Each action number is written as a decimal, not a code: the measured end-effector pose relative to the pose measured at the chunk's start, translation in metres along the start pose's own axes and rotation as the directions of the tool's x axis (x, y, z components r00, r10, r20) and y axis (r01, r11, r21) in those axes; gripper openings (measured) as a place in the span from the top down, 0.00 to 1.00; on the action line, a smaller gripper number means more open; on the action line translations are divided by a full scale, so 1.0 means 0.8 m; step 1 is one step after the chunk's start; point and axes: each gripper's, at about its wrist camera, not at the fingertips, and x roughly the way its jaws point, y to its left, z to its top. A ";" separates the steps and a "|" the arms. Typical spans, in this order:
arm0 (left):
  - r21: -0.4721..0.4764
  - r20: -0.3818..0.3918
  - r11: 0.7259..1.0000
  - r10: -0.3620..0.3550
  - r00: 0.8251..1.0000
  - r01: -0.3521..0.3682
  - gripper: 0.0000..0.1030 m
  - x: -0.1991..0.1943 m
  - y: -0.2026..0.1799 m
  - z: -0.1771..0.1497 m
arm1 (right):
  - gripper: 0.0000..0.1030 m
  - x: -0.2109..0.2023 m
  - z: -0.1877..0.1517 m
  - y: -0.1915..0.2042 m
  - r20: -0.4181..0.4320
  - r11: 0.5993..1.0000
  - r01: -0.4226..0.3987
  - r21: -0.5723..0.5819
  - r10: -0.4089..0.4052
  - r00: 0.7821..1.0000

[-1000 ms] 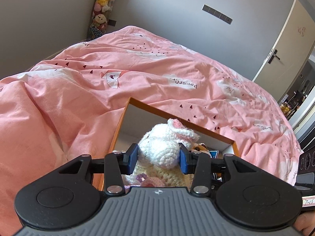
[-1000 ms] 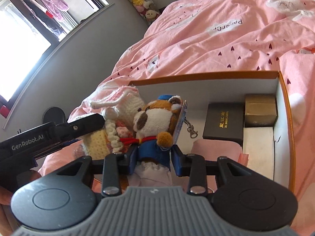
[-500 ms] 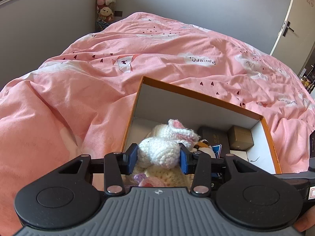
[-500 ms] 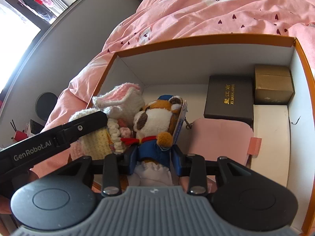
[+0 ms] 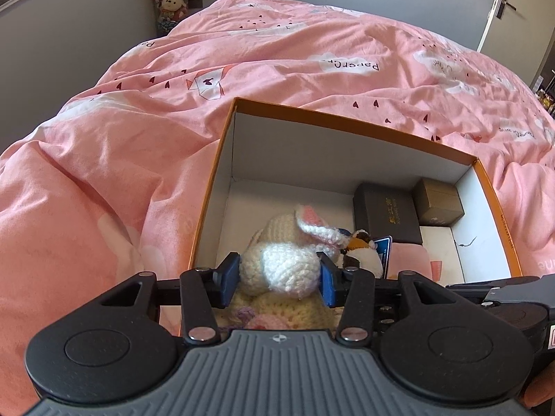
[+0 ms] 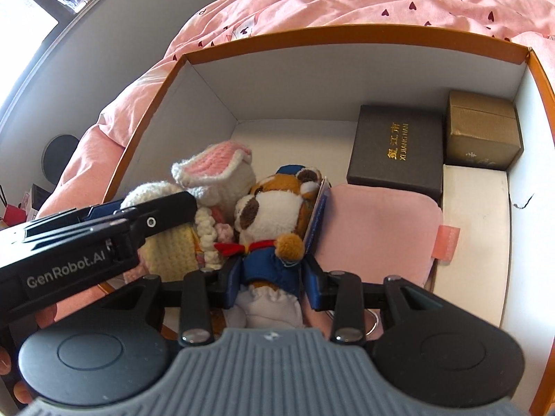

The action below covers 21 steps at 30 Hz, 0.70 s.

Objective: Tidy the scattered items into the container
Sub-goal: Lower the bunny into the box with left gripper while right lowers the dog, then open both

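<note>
left wrist: left gripper (image 5: 279,279) clamps crochet bunny (image 5: 281,270); right gripper (image 6: 274,279) clamps plush dog (image 6: 274,215) (both over box (image 6: 347,34)).

Pink duvet (image 5: 312,69), grey door (image 5: 513,10)

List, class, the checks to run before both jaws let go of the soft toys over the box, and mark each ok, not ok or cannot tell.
1. Left gripper grips crochet rabbit: ok.
2. Right gripper grips plush dog: ok.
3. Both toys inside the orange box's walls: ok.
4. Bare floor free below the rabbit: cannot tell.
5. Dog clear of pink pouch: not ok, it lies right beside it.
6. Black box and gold box out of the way: ok.
</note>
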 end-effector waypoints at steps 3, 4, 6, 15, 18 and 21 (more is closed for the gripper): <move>0.027 -0.015 1.000 0.017 1.000 -0.017 0.47 0.005 -0.005 0.000 | 0.61 0.004 -0.001 0.001 -0.009 1.000 0.008 -0.013 -0.008 1.000; 0.035 -0.018 0.999 0.022 1.000 -0.021 0.47 0.006 -0.007 0.000 | 0.60 0.005 -0.001 0.001 -0.012 1.000 0.009 -0.015 -0.010 1.000; 0.049 -0.020 0.998 0.034 0.999 -0.033 0.47 0.008 -0.010 -0.002 | 0.60 0.007 -0.001 0.003 -0.017 1.000 0.014 -0.022 -0.015 1.000; 0.069 -0.002 0.996 0.051 0.999 -0.051 0.42 0.010 -0.011 -0.006 | 0.60 0.021 -0.005 0.009 -0.047 0.999 0.018 -0.037 -0.020 0.999; 0.064 0.016 0.997 0.031 0.999 -0.032 0.38 0.009 -0.009 -0.008 | 0.59 0.021 -0.006 0.011 -0.047 0.999 0.025 -0.048 -0.027 0.999; 0.048 0.037 0.999 0.011 0.999 -0.013 0.36 0.004 -0.006 -0.010 | 0.58 0.020 -0.005 0.014 -0.043 0.998 0.030 -0.047 -0.032 0.999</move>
